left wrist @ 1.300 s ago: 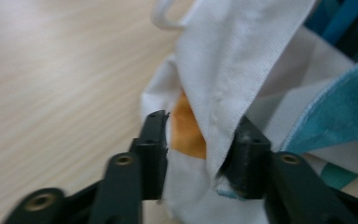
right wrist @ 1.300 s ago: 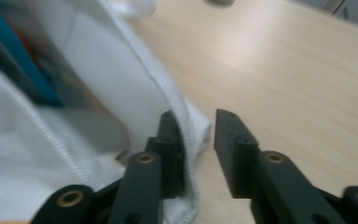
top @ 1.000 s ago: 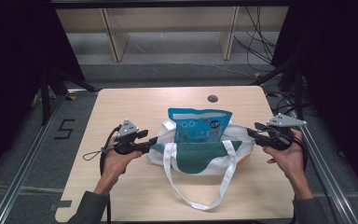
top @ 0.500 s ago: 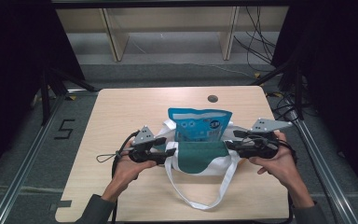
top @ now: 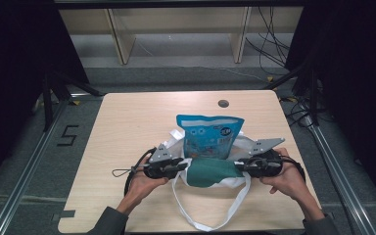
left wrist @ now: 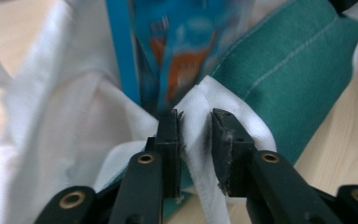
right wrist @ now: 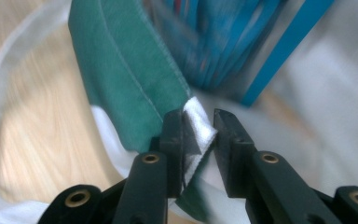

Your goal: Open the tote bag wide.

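Bag: a white tote bag (top: 176, 142) with a green panel (top: 209, 172) lies near the middle of the desk (top: 127, 127), nearer the person's edge, its mouth turned toward that edge; its long axis runs from the left edge to the right edge.
Contents: a blue snack pouch (top: 209, 137) sits in the bag's mouth, its top pointing to the far edge.
Handles: one white strap loop (top: 210, 215) trails from the bag toward the near edge.
Left gripper: the left gripper (top: 182, 165) is at the bag's left end; in the left gripper view its fingers (left wrist: 170, 135) sit on either side of a fold of white fabric (left wrist: 196, 116) at the rim, with a narrow gap beside the fabric, so I judge them closing on it rather than fully clenched.
Right gripper: the right gripper (top: 239, 166) is at the bag's right end; in the right gripper view its fingers (right wrist: 172, 135) flank a white corner of the rim (right wrist: 196, 128) where it meets the green panel (right wrist: 121, 70), likewise not squeezed flat.
Key relation: the two grips lie at opposite ends of the mouth, along the bag's long axis, each hand equally near its own end, with the pouch between them.
Next move, as I judge it: pinch both rim ends firmly, then pull apart or lift together so the mouth stays taut around the pouch.
Risk: thin fabric may slip from a loose pinch.
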`<state>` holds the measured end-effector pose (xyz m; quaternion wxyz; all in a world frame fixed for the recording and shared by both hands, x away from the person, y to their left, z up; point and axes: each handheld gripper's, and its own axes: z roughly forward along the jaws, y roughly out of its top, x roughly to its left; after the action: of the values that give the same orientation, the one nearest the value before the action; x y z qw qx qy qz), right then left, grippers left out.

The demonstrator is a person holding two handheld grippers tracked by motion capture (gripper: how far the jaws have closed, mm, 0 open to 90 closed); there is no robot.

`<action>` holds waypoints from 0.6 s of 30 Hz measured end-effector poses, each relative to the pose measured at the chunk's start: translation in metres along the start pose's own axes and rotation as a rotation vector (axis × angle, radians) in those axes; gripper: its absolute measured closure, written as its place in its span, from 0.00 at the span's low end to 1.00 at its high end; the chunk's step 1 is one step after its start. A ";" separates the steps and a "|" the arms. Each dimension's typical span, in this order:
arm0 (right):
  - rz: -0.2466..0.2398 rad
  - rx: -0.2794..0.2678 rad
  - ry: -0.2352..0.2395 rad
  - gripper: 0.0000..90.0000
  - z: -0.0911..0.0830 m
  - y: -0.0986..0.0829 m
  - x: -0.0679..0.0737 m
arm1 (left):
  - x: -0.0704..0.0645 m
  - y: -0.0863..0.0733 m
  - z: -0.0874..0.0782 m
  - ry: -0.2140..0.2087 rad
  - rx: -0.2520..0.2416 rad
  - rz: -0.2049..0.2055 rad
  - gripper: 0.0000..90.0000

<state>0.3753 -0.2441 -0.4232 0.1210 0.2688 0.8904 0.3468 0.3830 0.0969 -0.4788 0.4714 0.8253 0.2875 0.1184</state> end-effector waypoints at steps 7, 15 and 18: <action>0.056 0.165 0.007 0.84 0.051 -0.032 0.004 | -0.003 -0.019 0.023 0.036 0.114 0.079 0.87; 0.109 0.168 -0.011 0.79 0.051 -0.031 0.005 | -0.003 -0.014 0.020 0.054 0.137 0.071 0.85; 0.074 0.060 -0.001 0.64 0.034 -0.023 -0.002 | -0.002 -0.005 0.007 0.030 0.099 0.046 0.70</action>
<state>0.3818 -0.2408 -0.4633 0.1002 0.3052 0.8898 0.3241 0.3832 0.0929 -0.4862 0.4226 0.8522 0.2810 0.1274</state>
